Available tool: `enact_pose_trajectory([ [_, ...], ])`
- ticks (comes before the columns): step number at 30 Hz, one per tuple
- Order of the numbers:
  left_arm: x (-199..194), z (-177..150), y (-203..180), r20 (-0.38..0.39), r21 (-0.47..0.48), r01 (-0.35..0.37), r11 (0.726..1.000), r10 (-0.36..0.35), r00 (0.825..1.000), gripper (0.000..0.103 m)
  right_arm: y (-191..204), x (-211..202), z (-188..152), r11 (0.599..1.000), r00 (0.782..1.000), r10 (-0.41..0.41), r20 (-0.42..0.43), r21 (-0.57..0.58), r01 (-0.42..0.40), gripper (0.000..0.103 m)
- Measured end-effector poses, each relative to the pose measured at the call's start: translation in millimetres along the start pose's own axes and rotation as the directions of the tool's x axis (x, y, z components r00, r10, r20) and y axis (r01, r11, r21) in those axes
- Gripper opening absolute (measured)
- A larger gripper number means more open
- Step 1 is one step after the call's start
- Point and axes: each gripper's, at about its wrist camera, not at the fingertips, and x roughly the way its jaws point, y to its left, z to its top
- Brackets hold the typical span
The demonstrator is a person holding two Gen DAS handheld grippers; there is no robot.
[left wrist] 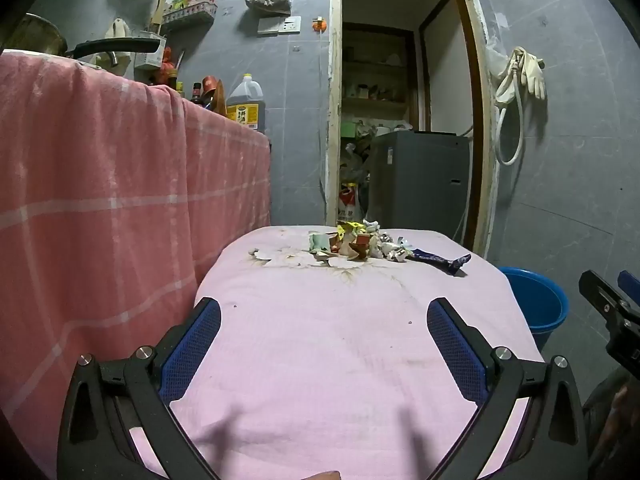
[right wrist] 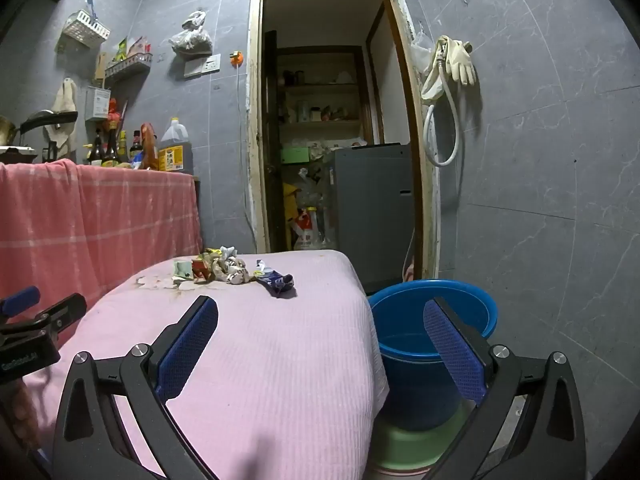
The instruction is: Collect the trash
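A pile of crumpled trash (left wrist: pixel 356 242) (right wrist: pixel 218 268) lies at the far end of the pink-covered table (left wrist: pixel 340 360) (right wrist: pixel 260 360). A dark blue wrapper (left wrist: pixel 440 260) (right wrist: pixel 276 282) lies just right of the pile. A blue bucket (right wrist: pixel 432 332) (left wrist: pixel 536 304) stands on the floor at the table's right side. My left gripper (left wrist: pixel 324 312) is open and empty over the near part of the table, far from the pile. My right gripper (right wrist: pixel 320 312) is open and empty over the table's right edge and the bucket.
A counter draped in pink checked cloth (left wrist: pixel 100 200) (right wrist: pixel 92 216) stands to the left, with bottles (right wrist: pixel 112 148) and a pan (left wrist: pixel 116 46) on top. Behind the table an open doorway (right wrist: pixel 332 140) shows a grey machine (left wrist: pixel 420 180). The bucket sits on a green basin (right wrist: pixel 416 448).
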Motion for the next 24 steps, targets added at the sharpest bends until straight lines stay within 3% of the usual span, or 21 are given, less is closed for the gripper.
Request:
enact_pose_trajectory([
  [24,-0.5,0.4,3.3,-0.001,-0.001,-0.003,1.000,0.003,1.000,0.101,-0.5,-0.9,0.3,1.000,1.000,0.001,0.006,0.000,-0.001,0.103],
])
